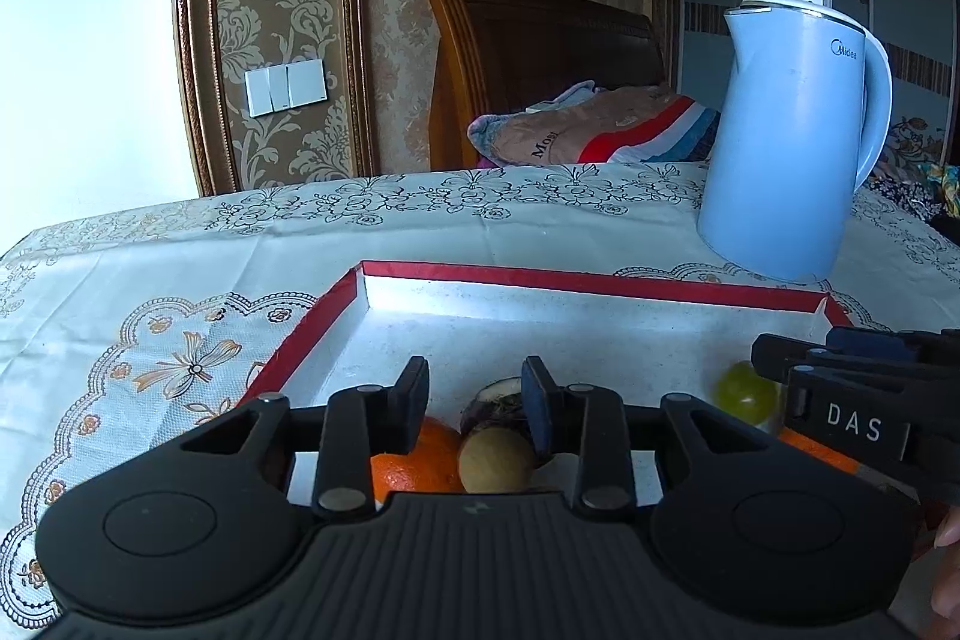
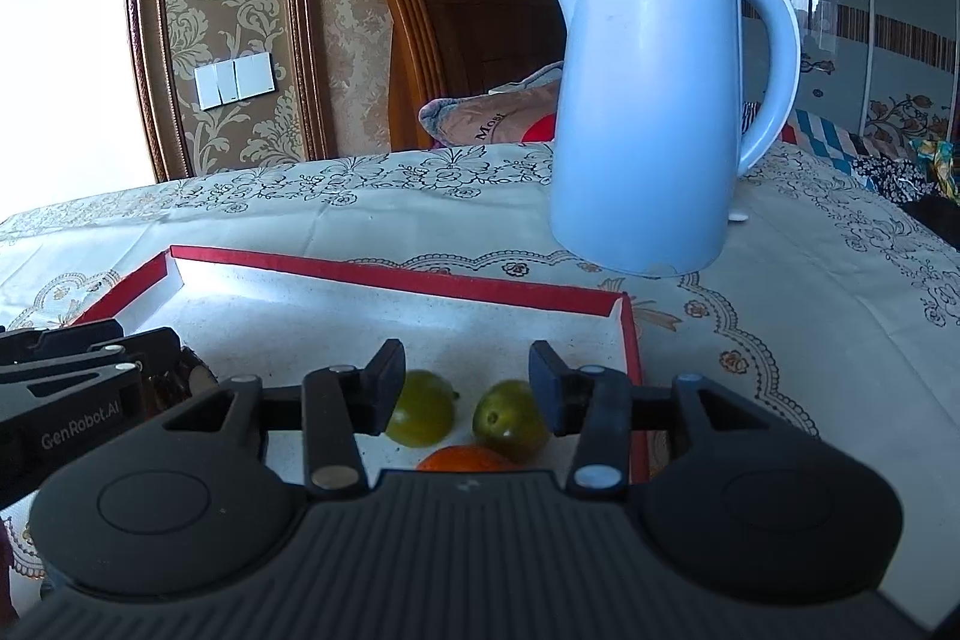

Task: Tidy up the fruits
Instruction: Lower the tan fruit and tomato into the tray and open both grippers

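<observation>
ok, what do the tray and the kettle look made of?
Tray: probably cardboard, a box lid maybe. Thin folded walls, matte red outside, speckled white floor, mitred corners.
Kettle: seems to be plastic, smooth light-blue shell with a soft sheen, printed logo, white lid with a thin shiny rim that may be metal.

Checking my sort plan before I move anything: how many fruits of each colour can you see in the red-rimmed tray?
Orange round fruits: 2
Green round fruits: 2
Dark purple-brown round fruit: 1
Tan round fruit: 1
Total: 6 in view
</observation>
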Demonstrator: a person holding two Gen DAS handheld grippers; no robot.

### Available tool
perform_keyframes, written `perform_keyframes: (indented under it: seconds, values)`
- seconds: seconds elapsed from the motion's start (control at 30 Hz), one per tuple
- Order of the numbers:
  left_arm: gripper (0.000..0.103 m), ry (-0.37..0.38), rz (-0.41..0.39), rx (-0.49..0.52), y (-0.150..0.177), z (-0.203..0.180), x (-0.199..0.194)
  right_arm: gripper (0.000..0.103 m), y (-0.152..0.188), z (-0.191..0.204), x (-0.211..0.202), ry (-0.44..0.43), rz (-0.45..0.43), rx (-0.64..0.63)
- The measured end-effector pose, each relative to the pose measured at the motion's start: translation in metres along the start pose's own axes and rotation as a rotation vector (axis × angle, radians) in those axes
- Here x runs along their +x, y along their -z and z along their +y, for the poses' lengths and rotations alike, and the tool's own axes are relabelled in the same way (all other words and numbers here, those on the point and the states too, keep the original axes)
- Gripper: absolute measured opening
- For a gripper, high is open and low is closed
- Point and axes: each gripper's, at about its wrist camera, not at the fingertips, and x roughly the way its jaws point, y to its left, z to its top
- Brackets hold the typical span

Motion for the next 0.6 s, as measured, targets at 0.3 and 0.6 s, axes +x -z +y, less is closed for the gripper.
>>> perform_keyframes:
  seconds: [0.3,0.6]
  values:
    - [0.068,-0.002,-0.039,-0.007,-0.0004,0.0025,-0.0058,0.052,0.0002,0.0019,-0.0047,0.002,-0.025,-0.003]
    - [0.068,-0.005,-0.034,-0.031,-0.0008,0.0081,-0.0056,0.07,0.002,0.0035,-0.0079,0.017,-0.042,-0.014]
